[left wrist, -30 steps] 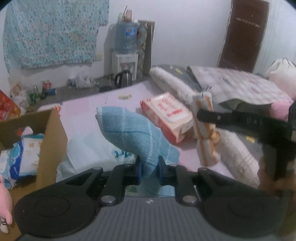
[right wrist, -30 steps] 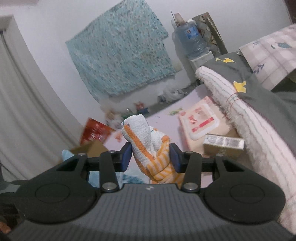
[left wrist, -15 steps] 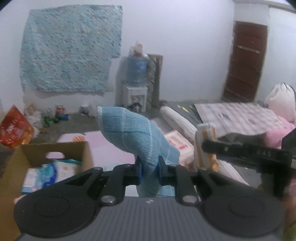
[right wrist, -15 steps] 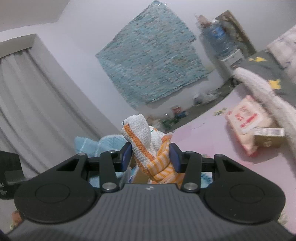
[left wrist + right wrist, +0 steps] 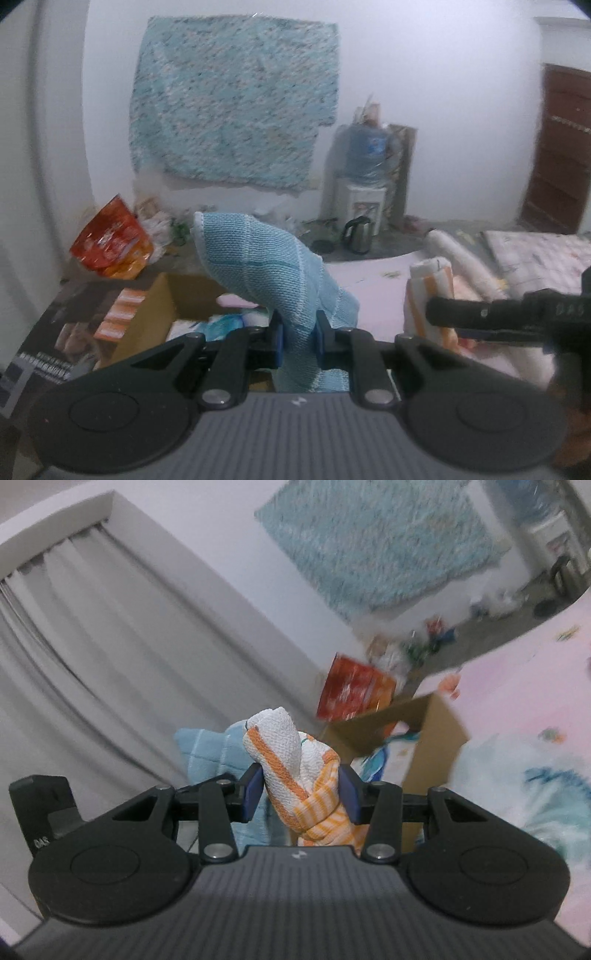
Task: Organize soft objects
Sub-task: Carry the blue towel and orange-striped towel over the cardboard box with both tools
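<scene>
A speckled teal blanket [image 5: 236, 107] hangs on the white wall and fills the upper middle of my left wrist view; in my right wrist view the same blanket sits blurred at the upper right. Grey curtains [image 5: 92, 664] take up the whole left half of the right wrist view. A pink bed sheet [image 5: 517, 709] spreads down the right side of that frame.

An open cardboard box [image 5: 432, 734] stands right of centre in the right wrist view, with blue and white packets showing inside. In the left wrist view the box [image 5: 155, 314] lies at lower left, just behind my fingers. A water dispenser [image 5: 365, 177] with a blue bottle stands right of centre against the wall, a kettle [image 5: 356, 230] at its foot. A red snack bag [image 5: 110, 240] sits at left of the left wrist view.

My left gripper [image 5: 297, 338] is clamped tight on a blue towel [image 5: 266, 266], which rises from the pads and bends toward the upper left, in the air above the box's near edge. My right gripper [image 5: 301, 794] is closed on a rolled orange-striped white towel [image 5: 291, 768], upright between the blue pads at frame centre. In the left wrist view that towel shows at right, pinched by my other tool's black finger.
</scene>
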Action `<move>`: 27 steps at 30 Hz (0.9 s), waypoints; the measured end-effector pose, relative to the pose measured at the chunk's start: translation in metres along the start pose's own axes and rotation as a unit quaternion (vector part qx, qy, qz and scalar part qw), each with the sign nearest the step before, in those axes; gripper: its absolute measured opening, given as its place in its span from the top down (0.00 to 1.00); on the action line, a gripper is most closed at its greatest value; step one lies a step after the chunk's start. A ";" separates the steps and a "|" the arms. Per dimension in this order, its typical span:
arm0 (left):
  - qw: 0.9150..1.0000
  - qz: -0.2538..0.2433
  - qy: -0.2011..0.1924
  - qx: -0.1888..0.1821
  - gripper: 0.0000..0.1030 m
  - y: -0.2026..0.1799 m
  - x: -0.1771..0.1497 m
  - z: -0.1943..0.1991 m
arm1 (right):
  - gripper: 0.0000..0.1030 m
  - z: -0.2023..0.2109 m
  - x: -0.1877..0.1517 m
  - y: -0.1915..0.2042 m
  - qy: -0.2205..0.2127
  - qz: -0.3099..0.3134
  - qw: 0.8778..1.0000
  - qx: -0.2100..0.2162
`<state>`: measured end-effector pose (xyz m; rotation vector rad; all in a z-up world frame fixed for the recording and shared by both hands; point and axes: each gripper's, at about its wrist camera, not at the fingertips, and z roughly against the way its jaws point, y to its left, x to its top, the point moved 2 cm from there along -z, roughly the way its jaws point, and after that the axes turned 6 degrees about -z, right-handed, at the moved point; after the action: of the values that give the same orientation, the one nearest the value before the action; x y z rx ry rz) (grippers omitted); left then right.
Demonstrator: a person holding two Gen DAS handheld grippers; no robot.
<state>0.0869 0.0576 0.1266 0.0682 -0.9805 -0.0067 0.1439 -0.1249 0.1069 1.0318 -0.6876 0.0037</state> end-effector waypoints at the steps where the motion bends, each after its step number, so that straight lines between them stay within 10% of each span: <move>1: 1.000 0.004 0.011 0.001 0.83 0.009 -0.004 -0.009 | 0.58 -0.012 -0.001 0.004 0.022 0.003 1.000 0.011; 16: 0.982 0.078 0.171 -0.008 0.83 0.095 -0.082 -0.147 | 0.58 -0.178 -0.023 0.005 0.150 0.015 0.975 -0.161; 27: 0.976 0.083 0.202 -0.009 0.82 0.107 -0.098 -0.177 | 0.56 -0.239 -0.028 -0.015 0.208 0.068 0.939 -0.265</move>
<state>0.1761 0.1774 -0.0465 -0.0299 -0.5759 0.1469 0.2510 0.0646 0.0028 0.4385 -0.3374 0.1468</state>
